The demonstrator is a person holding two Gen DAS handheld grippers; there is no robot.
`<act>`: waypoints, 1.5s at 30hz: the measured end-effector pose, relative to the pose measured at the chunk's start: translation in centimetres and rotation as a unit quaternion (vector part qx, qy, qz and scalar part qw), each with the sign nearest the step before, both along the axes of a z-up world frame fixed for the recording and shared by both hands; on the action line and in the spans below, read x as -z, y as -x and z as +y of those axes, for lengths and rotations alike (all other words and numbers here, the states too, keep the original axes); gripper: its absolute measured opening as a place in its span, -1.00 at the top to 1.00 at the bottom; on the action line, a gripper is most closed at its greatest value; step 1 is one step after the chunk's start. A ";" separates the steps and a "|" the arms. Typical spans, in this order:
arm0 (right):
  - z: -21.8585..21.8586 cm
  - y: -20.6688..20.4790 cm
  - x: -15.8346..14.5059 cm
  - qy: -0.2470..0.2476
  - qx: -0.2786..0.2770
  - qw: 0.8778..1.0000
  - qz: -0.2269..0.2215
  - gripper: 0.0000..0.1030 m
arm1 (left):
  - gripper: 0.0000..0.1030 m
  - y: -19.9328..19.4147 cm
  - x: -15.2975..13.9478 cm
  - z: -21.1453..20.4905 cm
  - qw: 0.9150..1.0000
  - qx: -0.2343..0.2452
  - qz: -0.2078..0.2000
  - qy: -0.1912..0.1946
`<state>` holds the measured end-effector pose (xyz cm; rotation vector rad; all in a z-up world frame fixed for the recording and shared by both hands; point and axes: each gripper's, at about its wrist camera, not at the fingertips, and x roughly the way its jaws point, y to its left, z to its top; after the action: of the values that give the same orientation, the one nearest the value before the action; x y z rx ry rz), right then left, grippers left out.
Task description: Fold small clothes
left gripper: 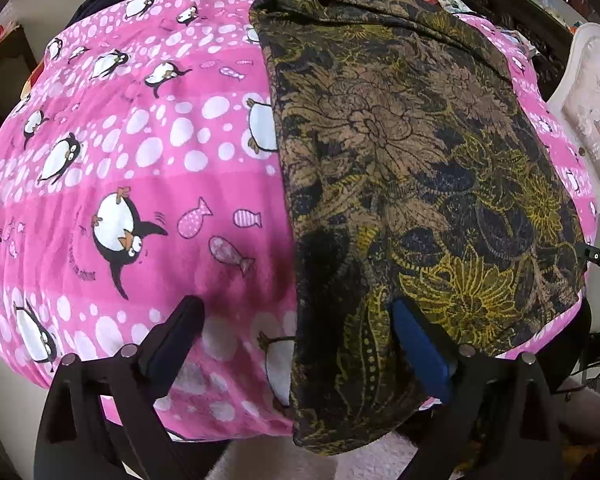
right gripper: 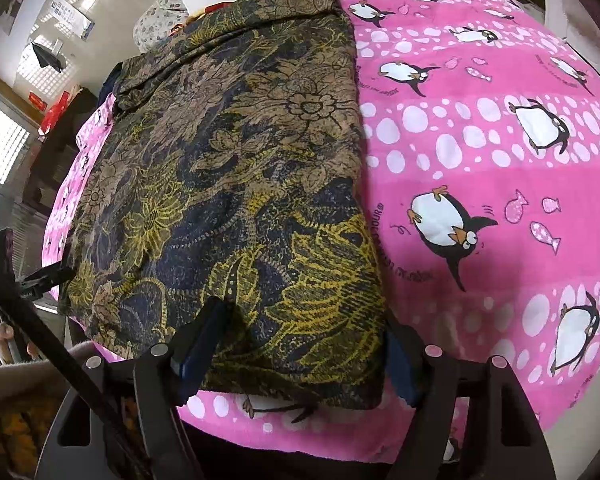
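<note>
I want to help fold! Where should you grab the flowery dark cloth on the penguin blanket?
Probably at the near corners of the cloth, coming from the front edge of the blanket. The cloth lies flat, and its near hem hangs free there, one corner by each open gripper: left, right.

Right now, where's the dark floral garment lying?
The dark floral garment lies flat on the pink penguin bedspread, filling the left half of the right wrist view, its near edge between the right gripper fingers.
</note>
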<state>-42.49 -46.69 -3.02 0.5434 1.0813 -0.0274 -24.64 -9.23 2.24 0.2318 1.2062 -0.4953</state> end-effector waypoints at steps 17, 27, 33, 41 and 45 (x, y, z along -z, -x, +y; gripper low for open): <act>1.5 0.1 -2.0 0.004 -0.058 0.997 -0.047 0.73 | 0.60 1.4 -0.2 -1.5 0.996 0.074 0.046 0.031; 0.9 -3.8 -11.8 0.029 -0.073 0.978 -0.193 0.82 | 0.89 -1.1 -5.4 -2.6 0.986 0.109 0.055 0.111; -2.2 -9.0 -14.8 0.001 -0.035 0.967 -0.252 0.82 | 0.89 -7.4 -11.5 -2.7 0.983 0.088 0.005 0.161; -8.7 -20.2 -15.7 -0.018 0.031 0.967 -0.251 0.82 | 0.89 -21.9 -14.2 -7.1 0.983 0.022 -0.022 0.182; -11.6 -25.7 -14.7 -0.022 0.062 0.969 -0.237 0.82 | 0.89 -29.3 -12.5 -10.1 0.985 -0.016 -0.018 0.171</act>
<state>-16.81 -58.31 11.71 0.6200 0.5818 0.0165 4.67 -19.34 14.78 -0.0718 1.0691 -0.6575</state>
